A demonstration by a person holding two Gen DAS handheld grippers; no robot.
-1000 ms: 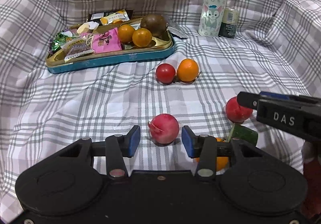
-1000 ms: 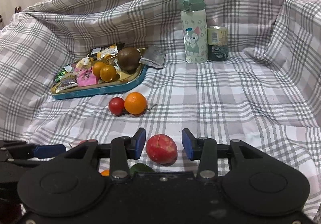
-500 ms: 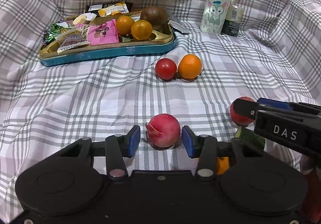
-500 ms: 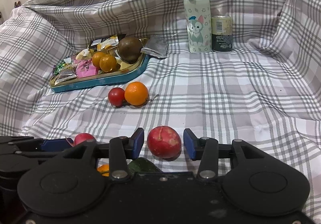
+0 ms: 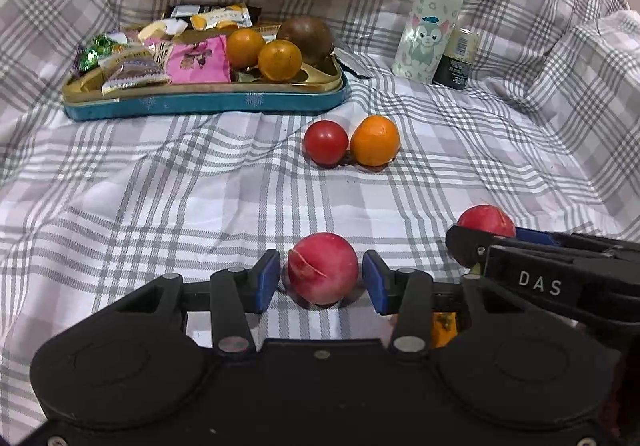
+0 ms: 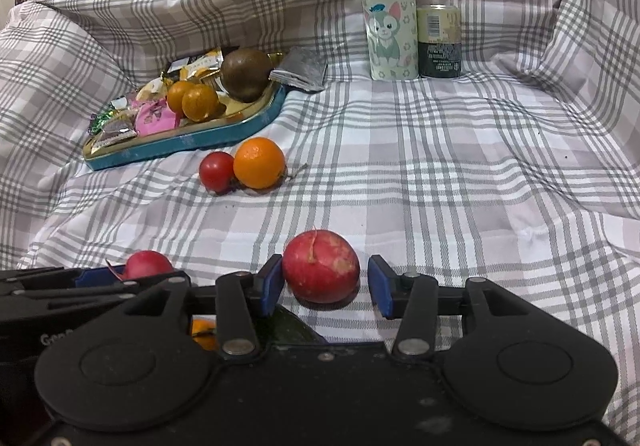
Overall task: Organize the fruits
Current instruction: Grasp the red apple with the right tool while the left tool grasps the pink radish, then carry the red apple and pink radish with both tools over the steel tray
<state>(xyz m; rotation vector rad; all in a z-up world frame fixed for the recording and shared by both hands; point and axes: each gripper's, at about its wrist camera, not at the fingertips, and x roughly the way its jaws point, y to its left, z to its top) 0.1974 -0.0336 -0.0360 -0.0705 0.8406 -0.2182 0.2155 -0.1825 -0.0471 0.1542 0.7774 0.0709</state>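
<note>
A red fruit (image 5: 322,267) lies on the checked cloth between the pads of my open left gripper (image 5: 321,281); small gaps show on both sides. A second red fruit (image 6: 321,271) lies between the pads of my open right gripper (image 6: 325,285), its left pad close to or touching it. A red tomato (image 5: 325,142) and an orange (image 5: 375,140) lie side by side farther off. A teal tin tray (image 5: 208,100) at the back left holds two oranges (image 5: 279,59), a brown fruit (image 5: 305,39) and snack packets.
A cartoon-printed bottle (image 5: 430,30) and a dark can (image 5: 456,58) stand at the back right. An orange piece (image 6: 203,332) and a green item (image 6: 289,328) lie under the right gripper. The cloth rises in folds on all sides.
Both grippers have moved forward, so each red fruit sits deeper between its pads. The jaws stay open.
</note>
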